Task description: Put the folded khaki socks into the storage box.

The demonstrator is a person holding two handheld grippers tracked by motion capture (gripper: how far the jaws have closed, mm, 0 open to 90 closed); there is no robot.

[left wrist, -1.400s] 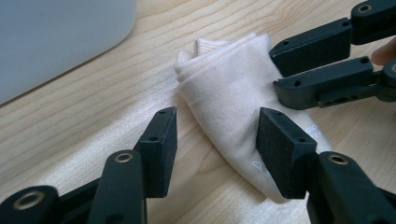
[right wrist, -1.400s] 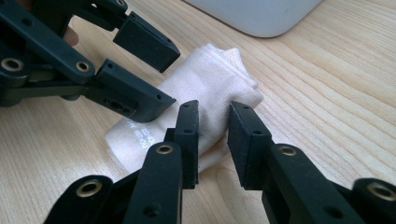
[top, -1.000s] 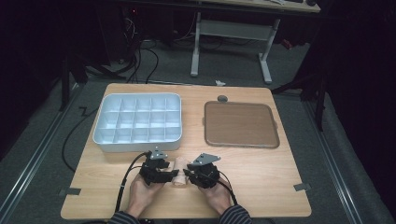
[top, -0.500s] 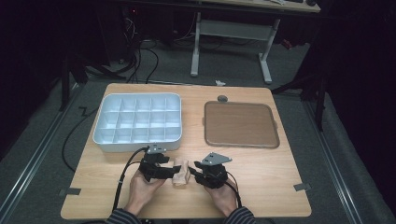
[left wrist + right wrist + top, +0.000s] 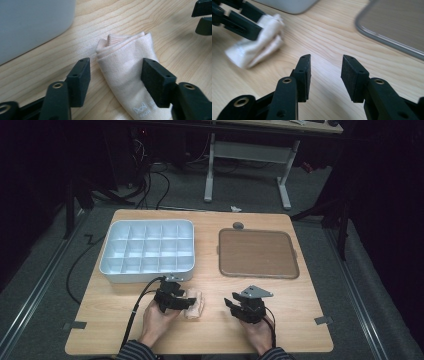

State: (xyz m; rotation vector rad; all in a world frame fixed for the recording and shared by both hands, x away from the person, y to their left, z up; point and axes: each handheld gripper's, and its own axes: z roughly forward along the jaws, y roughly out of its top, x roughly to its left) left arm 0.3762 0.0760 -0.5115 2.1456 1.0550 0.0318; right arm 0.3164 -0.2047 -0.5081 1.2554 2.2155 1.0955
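we see the right hand-held gripper (image 5: 232, 303) nearest, its flat black jaws just been opening over bare wood. left hand-held gripper (image 5: 113, 72) straddles the soft, folded cream sock (image 5: 125, 65), jaws apart, just narrowed. it lies on the pale-grained desk (image 5: 300, 320); beyond, a white compartment box (image 5: 147, 251) and brown rounded tray (image 5: 257, 252).

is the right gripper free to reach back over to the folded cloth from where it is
Probably yes. The right gripper sits apart from the folded cloth with its jaws open and nothing between them, and only bare table lies between. The left gripper straddles the cloth's near end, so the far end looks easiest to reach.
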